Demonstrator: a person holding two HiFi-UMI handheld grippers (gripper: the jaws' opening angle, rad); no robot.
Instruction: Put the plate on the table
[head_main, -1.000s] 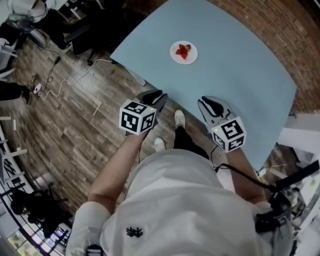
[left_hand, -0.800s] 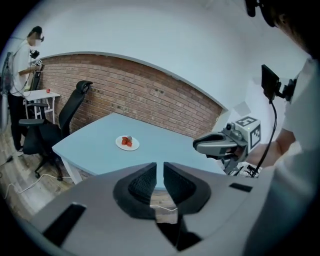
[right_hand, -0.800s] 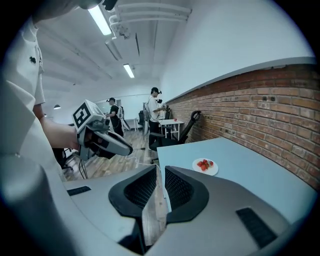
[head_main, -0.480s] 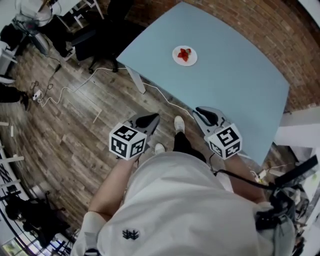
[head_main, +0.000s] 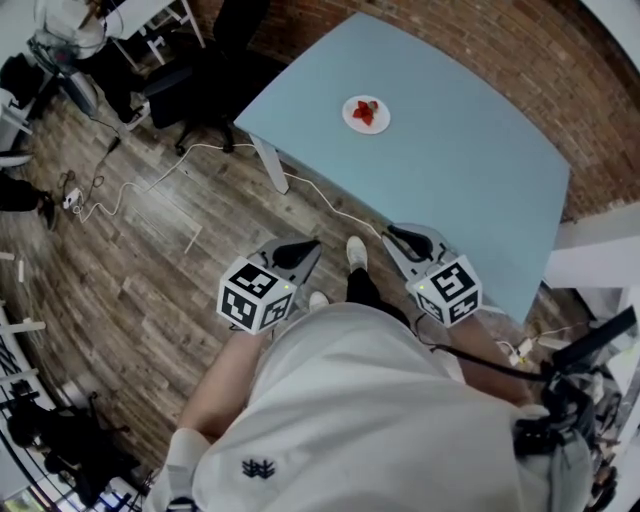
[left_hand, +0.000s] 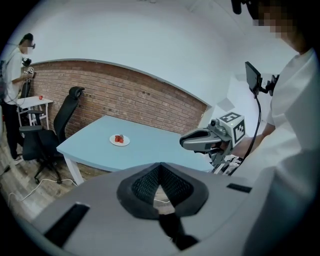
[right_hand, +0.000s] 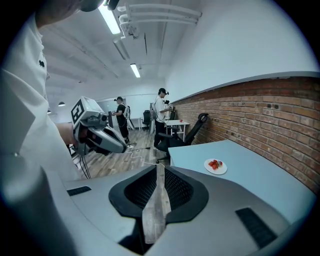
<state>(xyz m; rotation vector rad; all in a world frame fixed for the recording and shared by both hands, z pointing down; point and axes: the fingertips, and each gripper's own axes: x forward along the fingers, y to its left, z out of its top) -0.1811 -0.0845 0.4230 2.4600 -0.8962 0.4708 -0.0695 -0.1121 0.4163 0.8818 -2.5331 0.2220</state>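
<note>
A small white plate (head_main: 366, 114) with red strawberries on it rests on the light-blue table (head_main: 470, 190), near its far side. It also shows in the left gripper view as the plate (left_hand: 119, 140) and in the right gripper view as the plate (right_hand: 215, 166). My left gripper (head_main: 307, 246) hangs over the wooden floor, well short of the table. My right gripper (head_main: 396, 233) hovers near the table's near edge. Both are shut with nothing between their jaws, far from the plate. Each sees the other: the right gripper (left_hand: 196, 140) and the left gripper (right_hand: 114, 143).
A black office chair (left_hand: 56, 128) stands by the table's left end, and white cables (head_main: 160, 168) trail over the floor. A brick wall (right_hand: 270, 120) runs behind the table. Two people (right_hand: 161, 114) stand by a white desk in the background. The person's shoes (head_main: 356, 249) show between the grippers.
The person has stepped back from the table. Both grippers have drawn away from its edge toward the body. The plate has stayed where it was.
</note>
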